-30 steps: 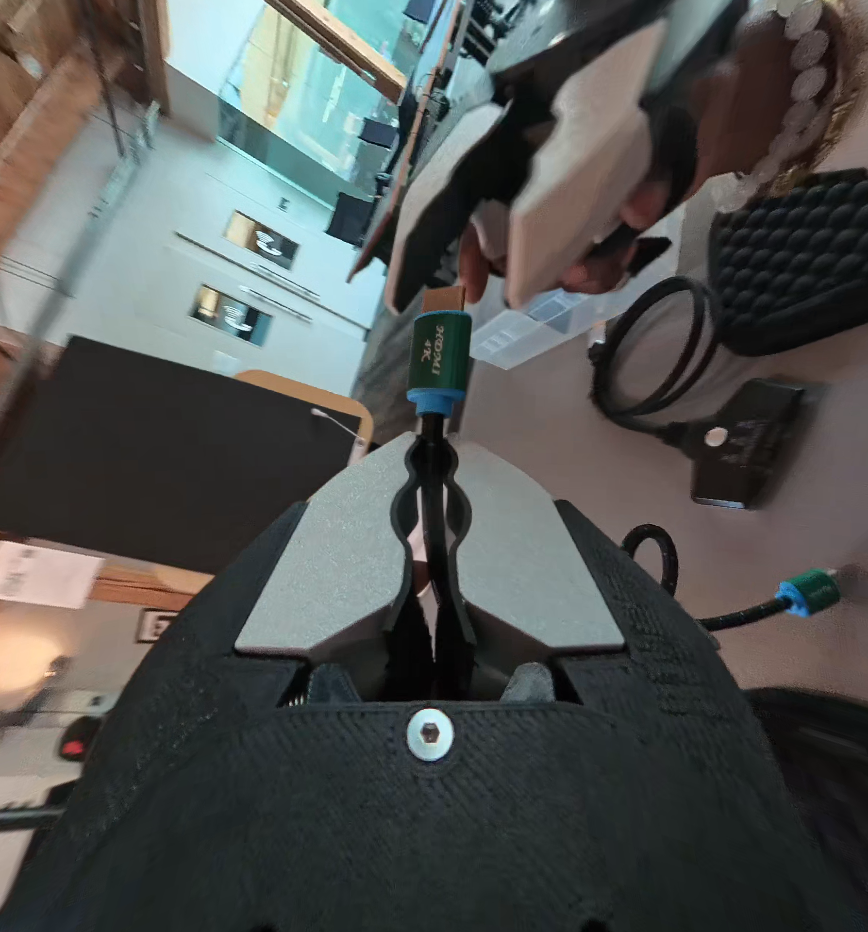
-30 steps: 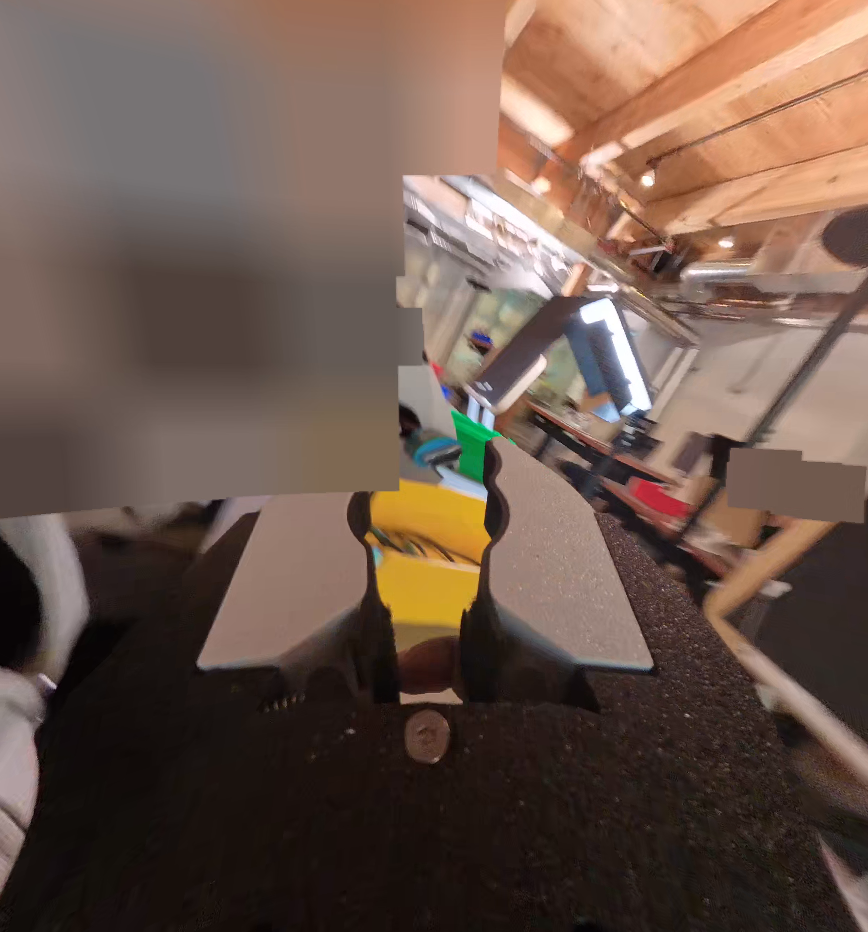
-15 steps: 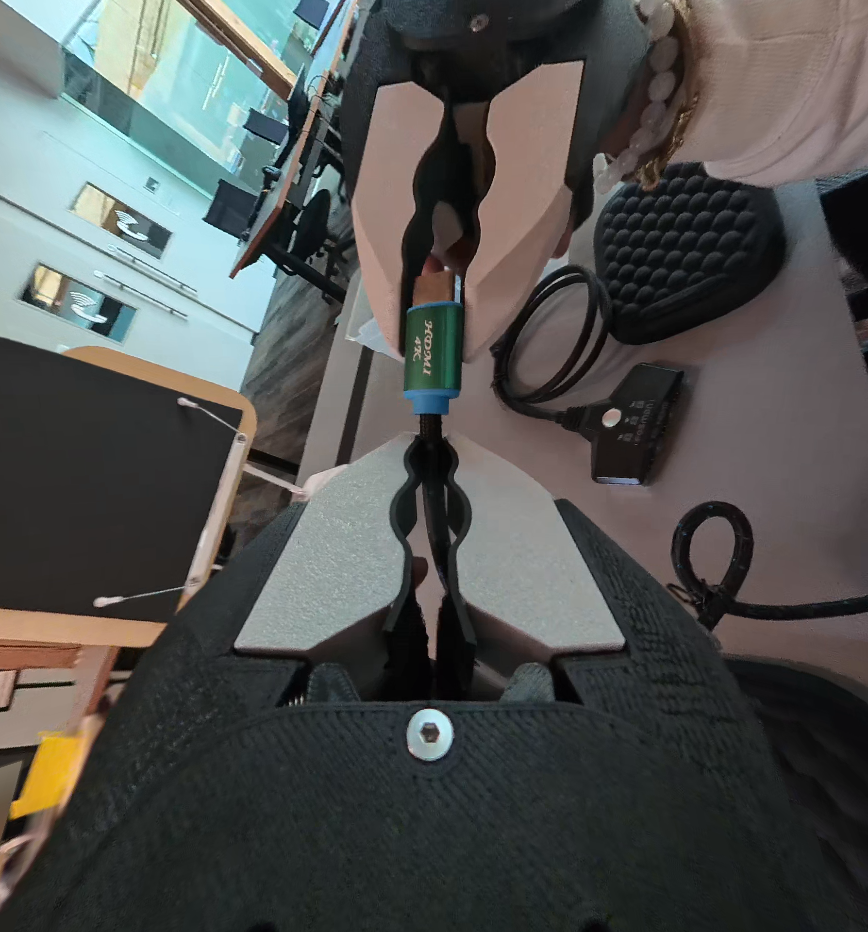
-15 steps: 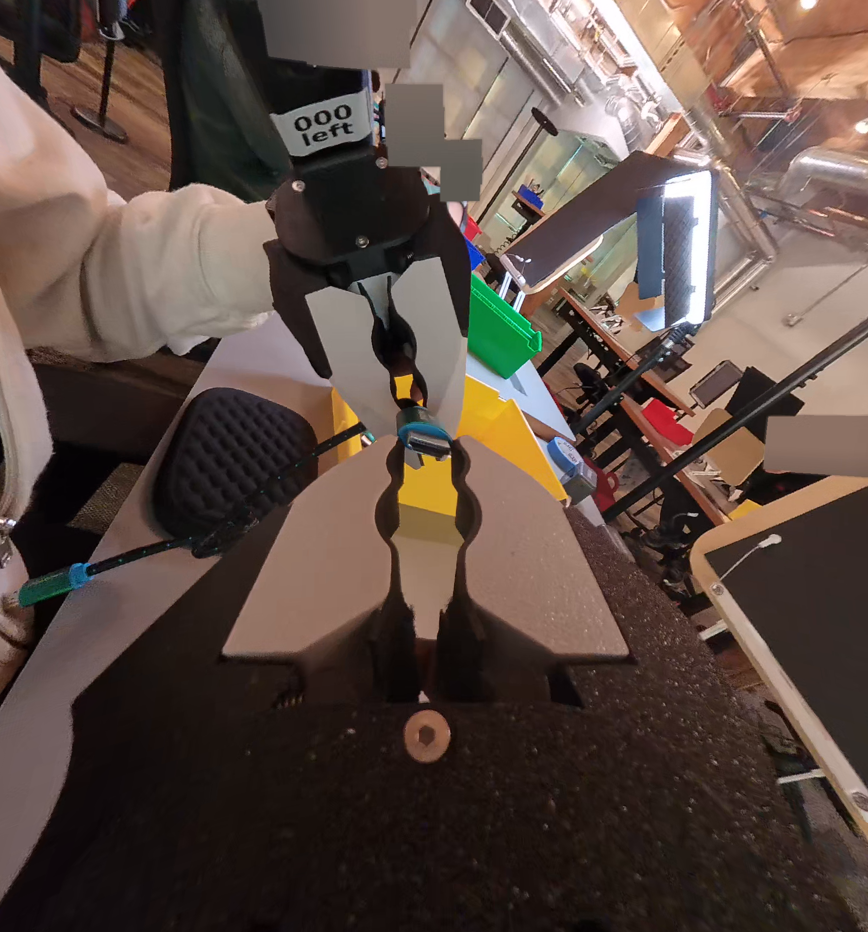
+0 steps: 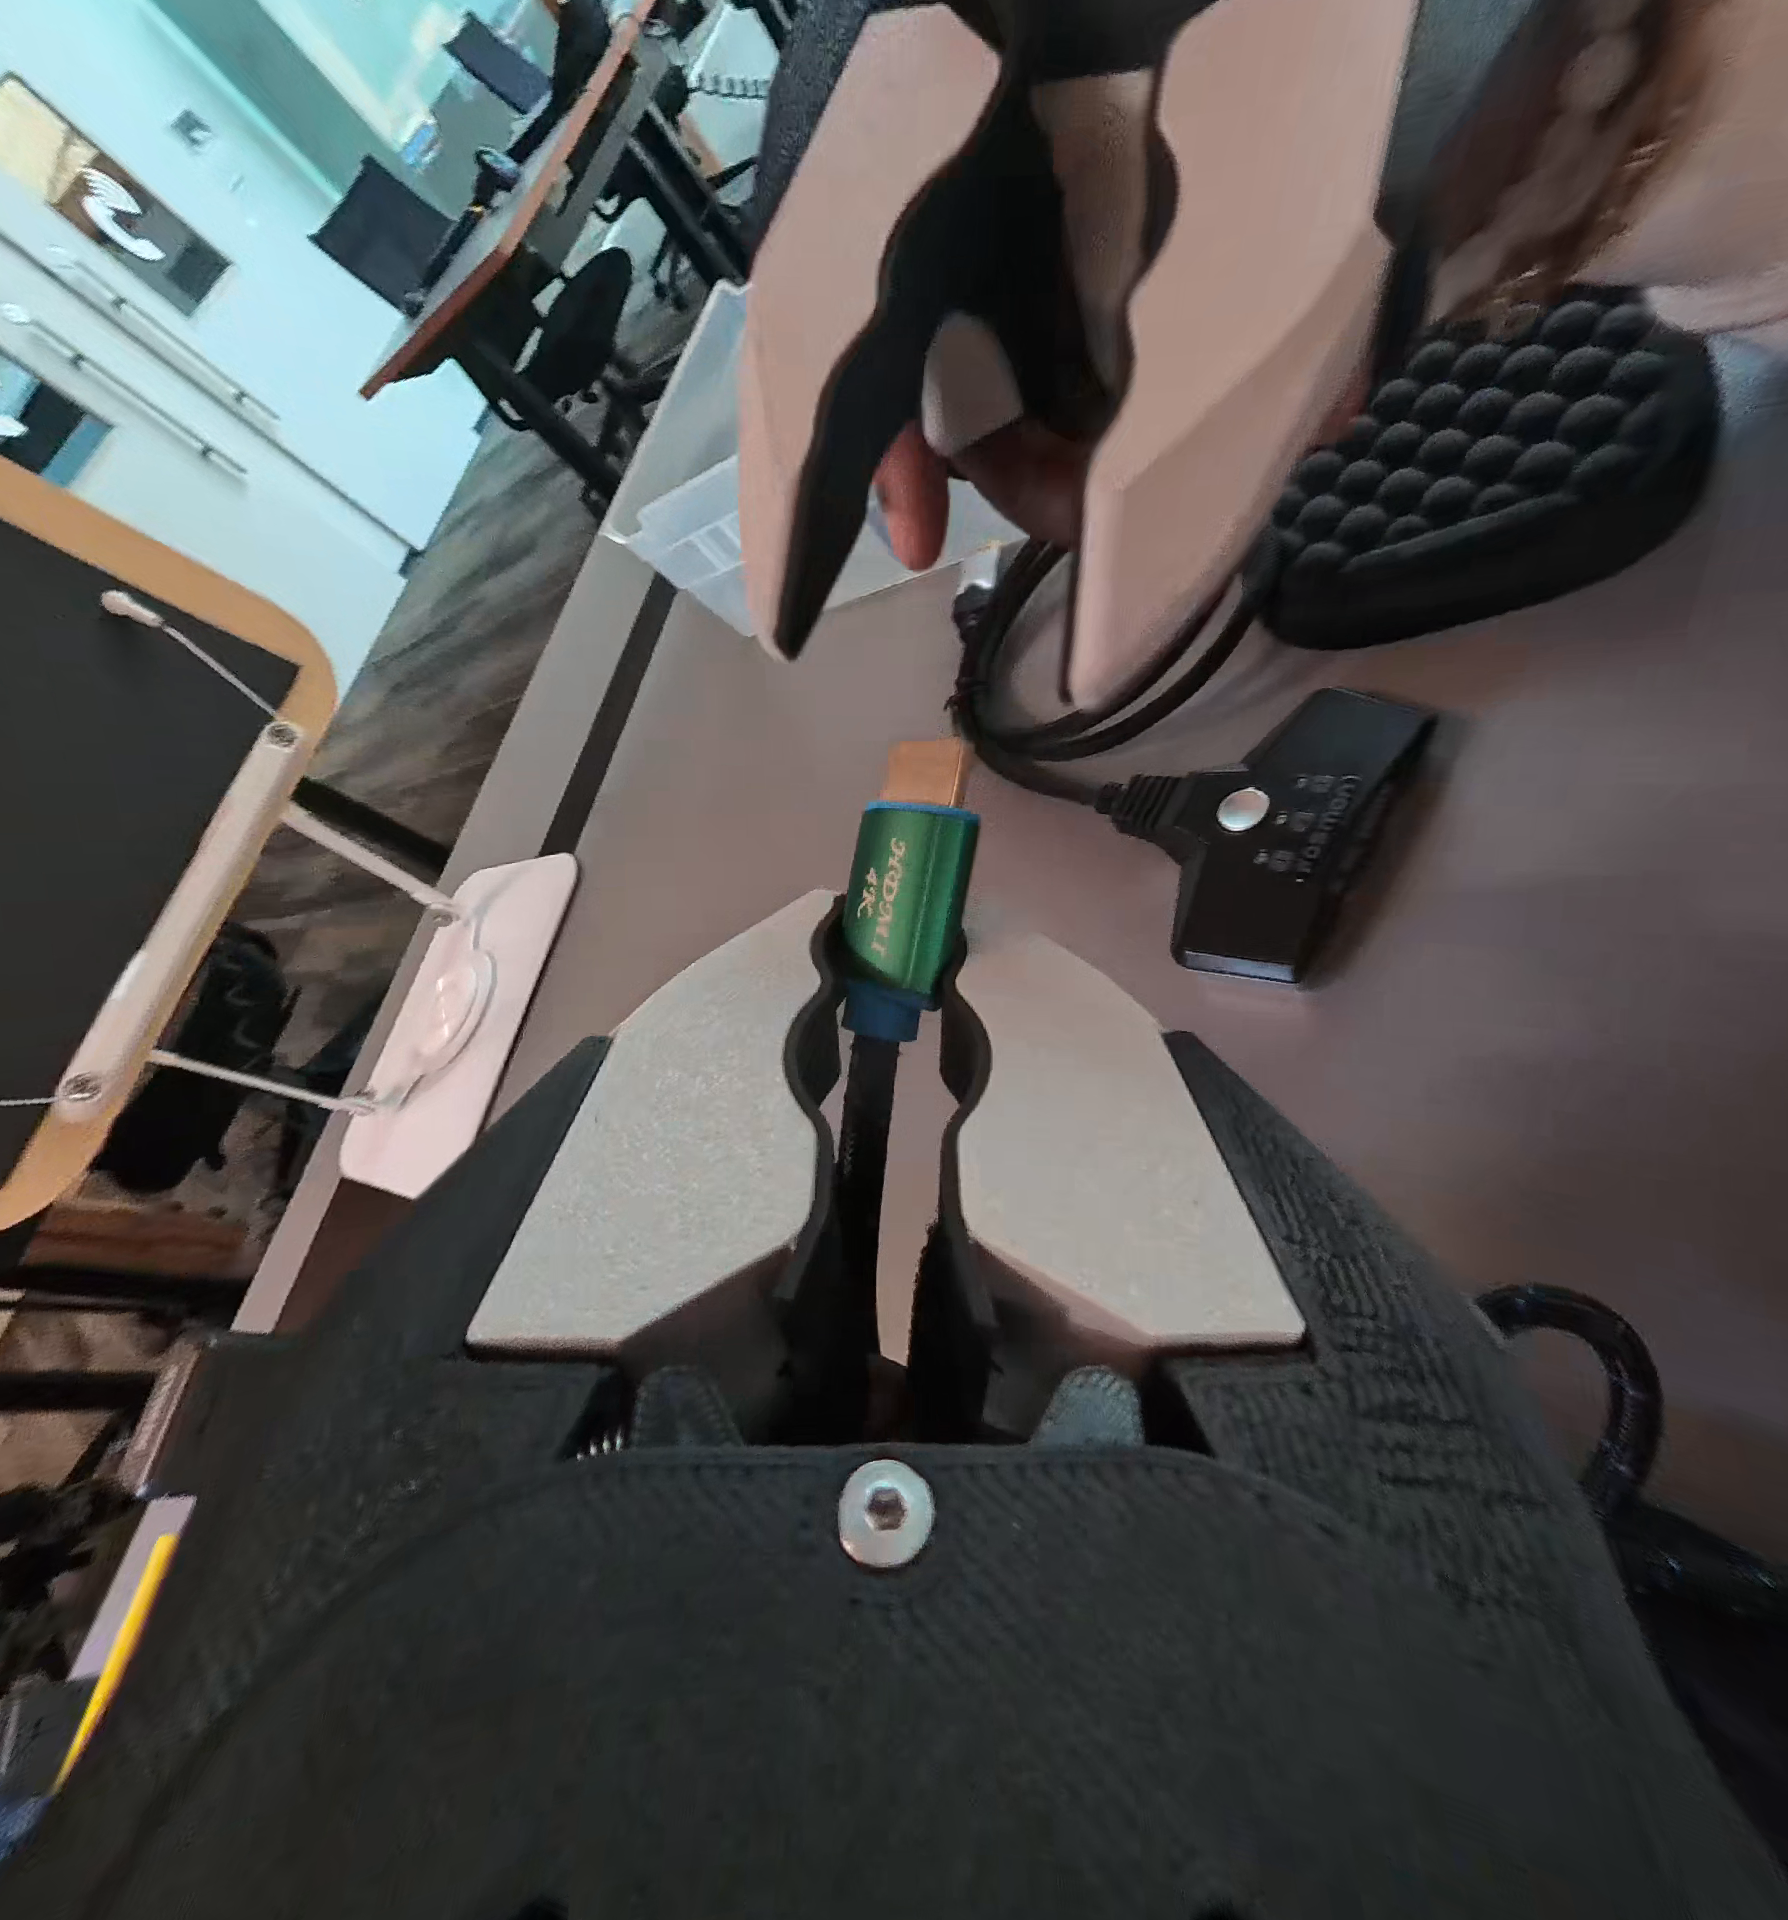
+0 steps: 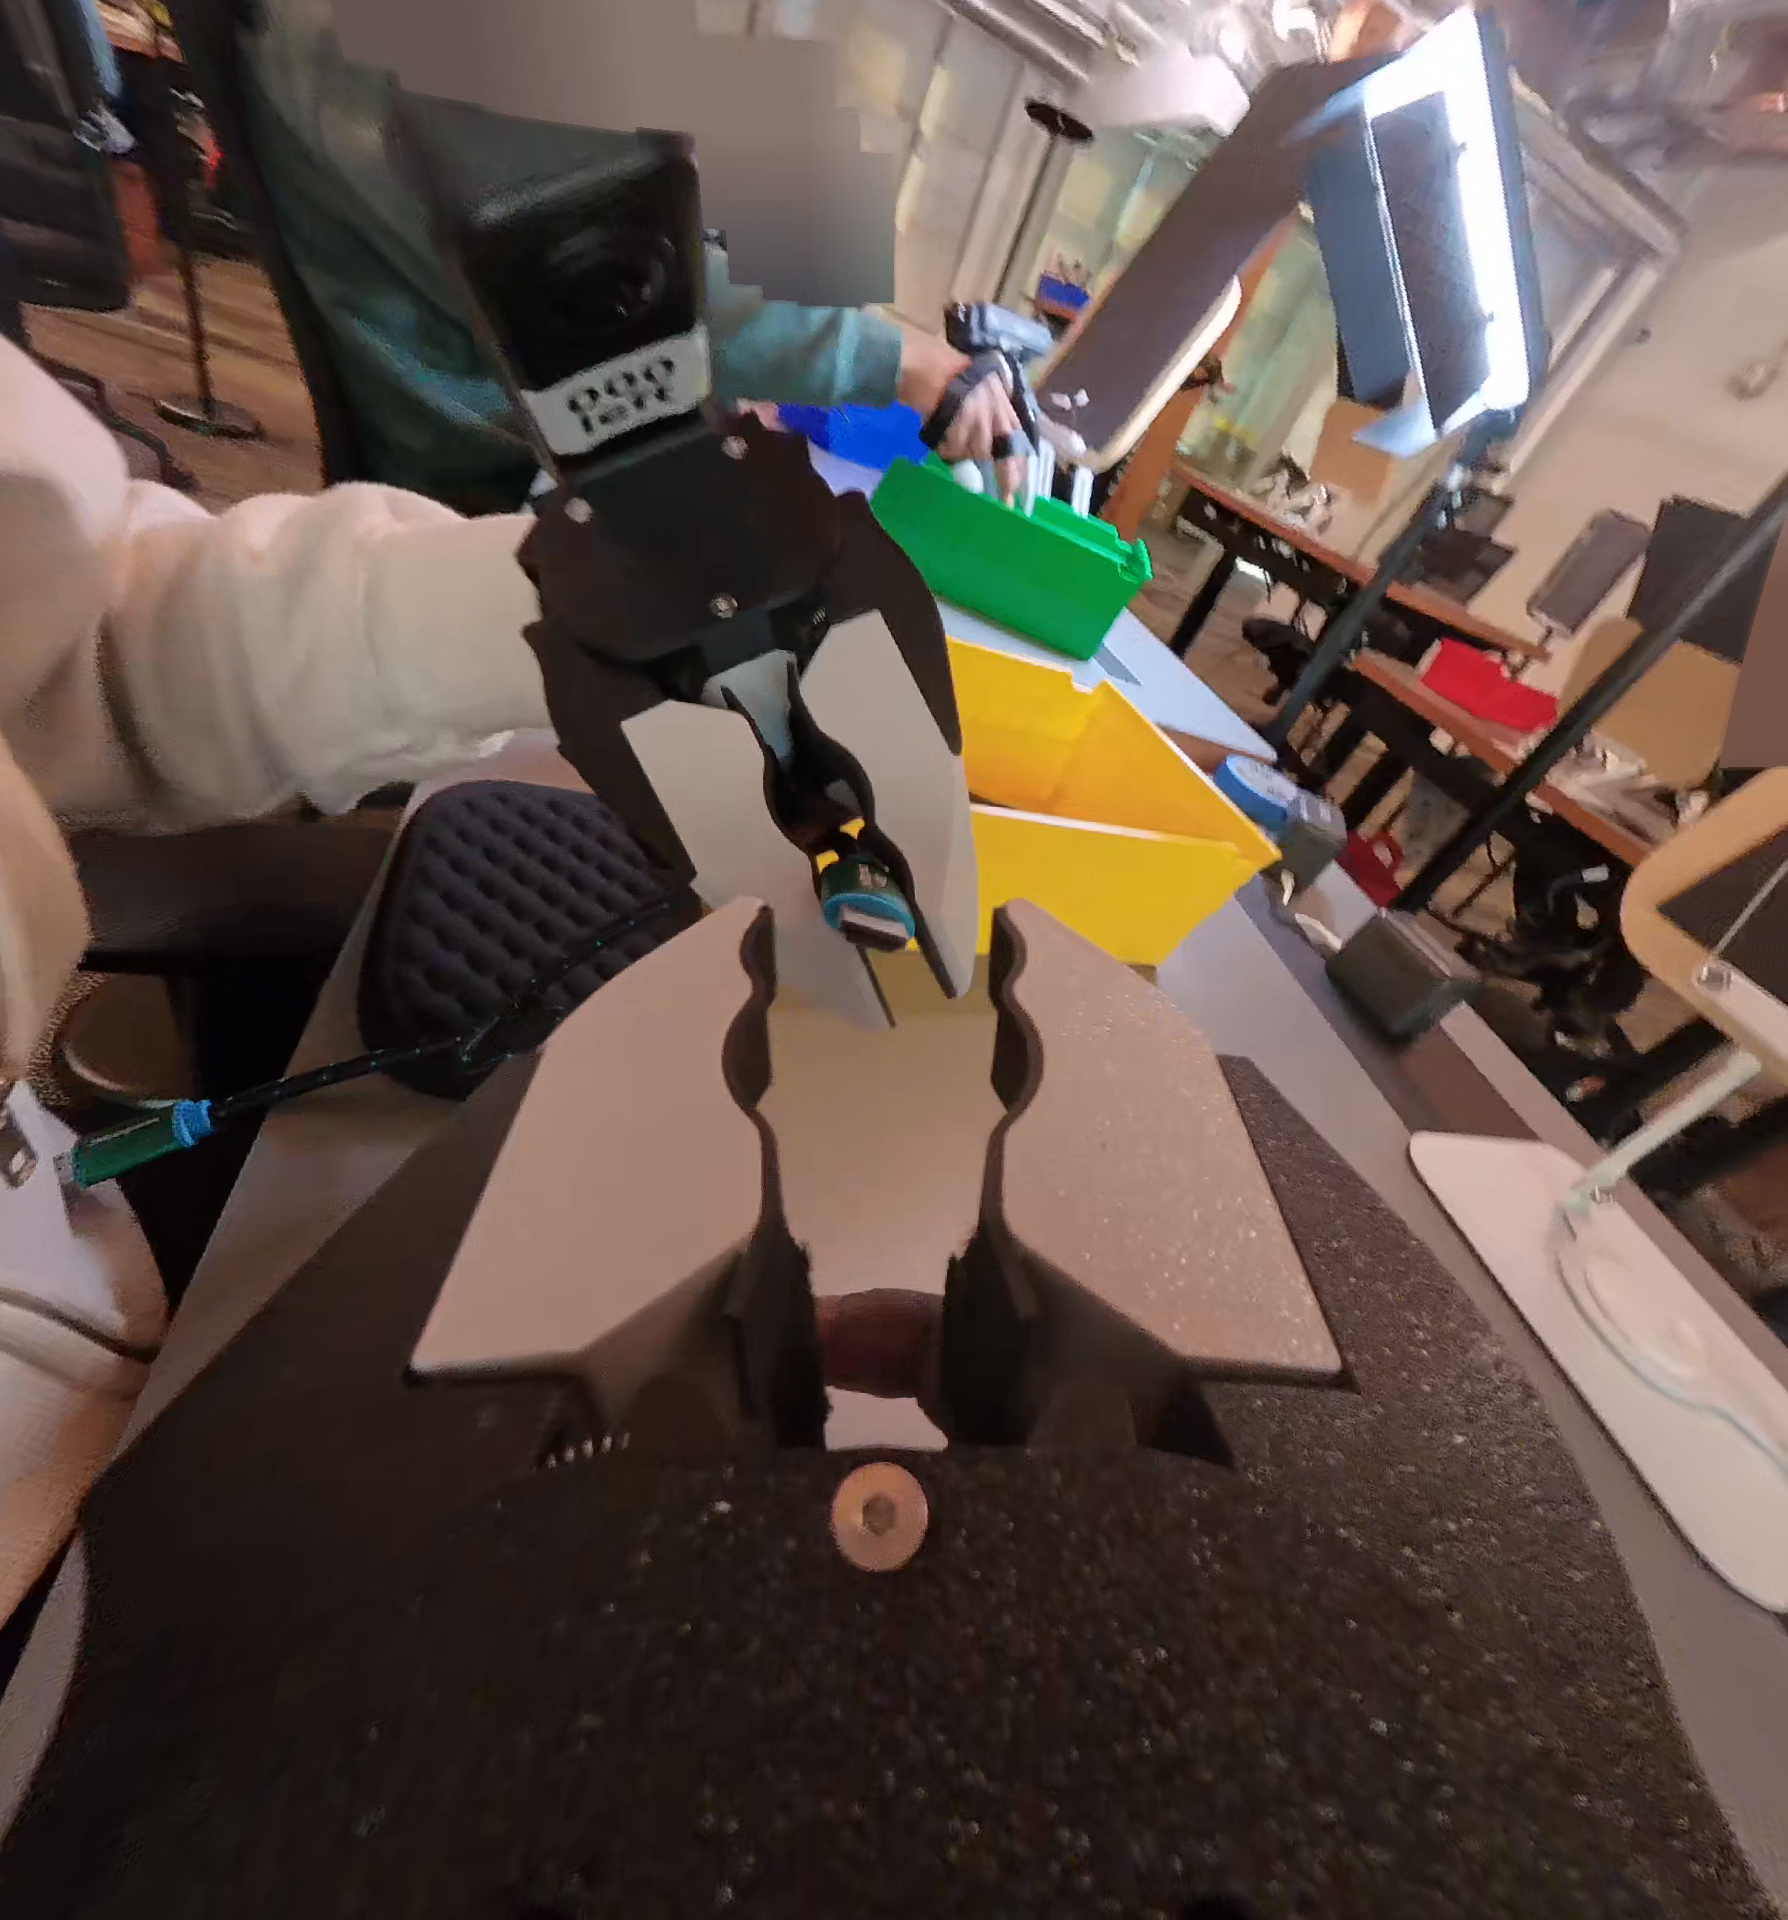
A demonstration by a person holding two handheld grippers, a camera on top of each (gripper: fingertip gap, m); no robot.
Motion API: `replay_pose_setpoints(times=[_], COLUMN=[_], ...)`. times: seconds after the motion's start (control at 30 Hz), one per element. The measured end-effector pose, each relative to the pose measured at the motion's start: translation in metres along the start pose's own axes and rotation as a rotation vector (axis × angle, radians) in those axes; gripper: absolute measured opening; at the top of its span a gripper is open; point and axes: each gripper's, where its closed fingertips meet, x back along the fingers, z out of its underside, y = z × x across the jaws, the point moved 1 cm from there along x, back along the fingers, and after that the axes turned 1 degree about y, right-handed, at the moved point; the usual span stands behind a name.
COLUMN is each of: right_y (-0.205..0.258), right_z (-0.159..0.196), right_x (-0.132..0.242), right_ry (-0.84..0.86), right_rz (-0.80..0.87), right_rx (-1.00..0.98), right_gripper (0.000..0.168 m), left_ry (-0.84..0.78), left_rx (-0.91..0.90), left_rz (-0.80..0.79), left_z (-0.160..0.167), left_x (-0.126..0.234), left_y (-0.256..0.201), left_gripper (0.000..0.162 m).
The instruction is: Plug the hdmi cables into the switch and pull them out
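Observation:
My left gripper (image 5: 895, 930) is shut on a green HDMI plug (image 5: 909, 899) with a blue collar; its gold metal end points forward and its braided black cable runs back between the jaws. It is held above the grey table (image 5: 1555, 1122). The black HDMI switch (image 5: 1285, 862) lies just to the right of the plug, its own black cable coiled (image 5: 1087, 717) behind it. My right gripper (image 6: 885, 920) is open and empty, facing the left gripper (image 6: 911, 997) and the plug (image 6: 864, 904). It also shows in the left wrist view (image 5: 926, 665), above the plug. A second green plug (image 6: 131, 1143) lies at the table's left edge.
A black bumpy pouch (image 5: 1492, 488) lies behind the switch. A clear plastic bin (image 5: 703, 520) stands at the far edge. Yellow bins (image 6: 1098, 831) and a green bin (image 6: 1004, 561) stand behind the left gripper. A white stand base (image 6: 1648, 1330) is on the right. The tips of one gripper are about 5 centimetres away from the tips of the other. The black HDMI switch (image 5: 1285, 862) sits 12 centimetres or so from the ends of my left fingers.
The right gripper, which was around the plug's metal end, has opened and drawn back. The plug now sits deeper between the left jaws, which earlier held only the cable behind it.

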Motion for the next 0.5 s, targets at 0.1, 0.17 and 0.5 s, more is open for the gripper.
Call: replay_pose_setpoints(times=[0.1,0.17,0.5], right_y=[0.003,0.002,0.019], right_z=[0.008,0.006,0.006], right_x=[-0.009,-0.015,-0.017], right_ry=[0.051,0.032,0.022], right_rz=[0.01,0.012,-0.095], right_rx=[-0.037,-0.091,0.022], right_gripper=[0.04,0.032,0.013], left_ry=[0.006,0.013,0.002], left_rx=[-0.019,-0.034,0.047], left_rz=[-0.029,-0.039,0.16], left_z=[-0.003,-0.005,-0.004], left_x=[-0.001,-0.002,0.008], left_y=[0.001,0.0,-0.017], left_gripper=[0.014,0.014,0.02])
